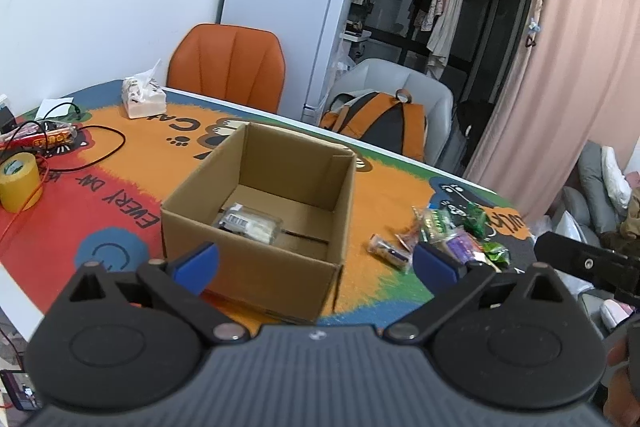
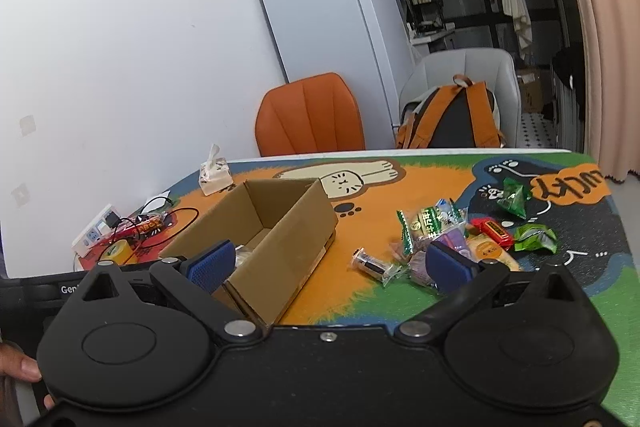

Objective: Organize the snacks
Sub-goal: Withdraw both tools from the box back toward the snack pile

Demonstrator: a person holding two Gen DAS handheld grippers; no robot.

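Observation:
An open cardboard box (image 1: 256, 211) stands on the table with one clear-wrapped snack (image 1: 250, 223) lying inside. The box also shows in the right wrist view (image 2: 276, 235). A pile of wrapped snacks (image 2: 460, 235) lies to its right, including a small clear-wrapped one (image 2: 374, 265), a red bar (image 2: 492, 229) and green packets (image 2: 534, 237); the pile also shows in the left wrist view (image 1: 452, 235). My left gripper (image 1: 316, 261) is open and empty, above the box's near edge. My right gripper (image 2: 332, 265) is open and empty, between box and pile.
A tissue pack (image 1: 142, 97), a yellow tape roll (image 1: 18, 181), cables and a red packet (image 1: 44, 139) lie at the far left, with a power strip (image 2: 94, 233). An orange chair (image 1: 228, 67) and a grey chair with a backpack (image 1: 376, 119) stand behind the table.

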